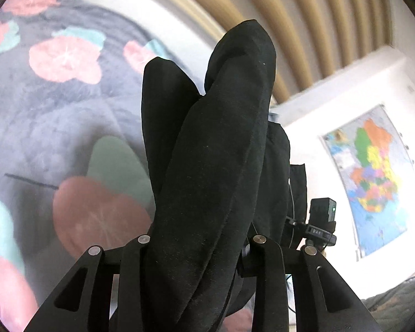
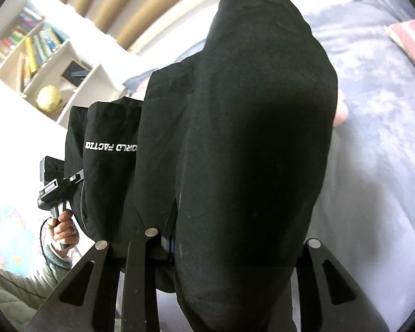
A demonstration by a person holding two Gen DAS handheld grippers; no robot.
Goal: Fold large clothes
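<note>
A black garment point(image 1: 213, 138) is bunched between the fingers of my left gripper point(image 1: 199, 238) and stands up in thick folds, hiding the fingertips. In the right wrist view the same black garment point(image 2: 249, 138) fills the middle and covers the tips of my right gripper point(image 2: 229, 243). A hanging fold carries white lettering point(image 2: 110, 146). Both grippers are shut on the cloth and hold it above the bed. A hand point(image 2: 63, 229) grips the left gripper's handle point(image 2: 55, 185) beside the cloth. The right gripper's body point(image 1: 321, 221) shows just past the fabric.
A grey blanket with red and green flowers point(image 1: 55, 110) covers the bed below. A coloured map point(image 1: 373, 179) hangs on the white wall. A white bookshelf point(image 2: 36, 49) holds books and a yellow globe point(image 2: 49, 100). Beige curtains point(image 1: 304, 13) hang behind. A pink item point(image 2: 412, 41) lies on the bed.
</note>
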